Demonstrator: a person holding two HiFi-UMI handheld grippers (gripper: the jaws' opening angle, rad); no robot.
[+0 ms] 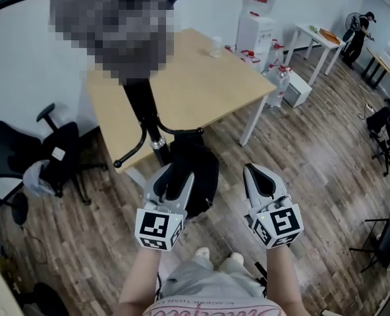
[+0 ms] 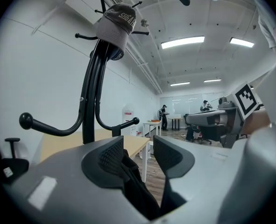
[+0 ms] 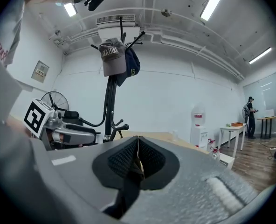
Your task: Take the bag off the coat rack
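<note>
Left gripper (image 2: 139,150): jaws are held apart, with black fabric of the bag (image 1: 205,166) lodged between them against the left pad. The bag is hung at a low hook of the coat rack (image 1: 142,104), beside the table (image 1: 201,78). Right gripper (image 3: 138,155): jaws are pressed together with nothing held, and it is positioned just right of the bag.

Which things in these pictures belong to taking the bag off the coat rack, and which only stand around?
Job: bag; coat rack; left gripper, open around bag fabric; right gripper, shut.
Only around: wooden table; office chair; water dispenser; grey cap on the rack.
</note>
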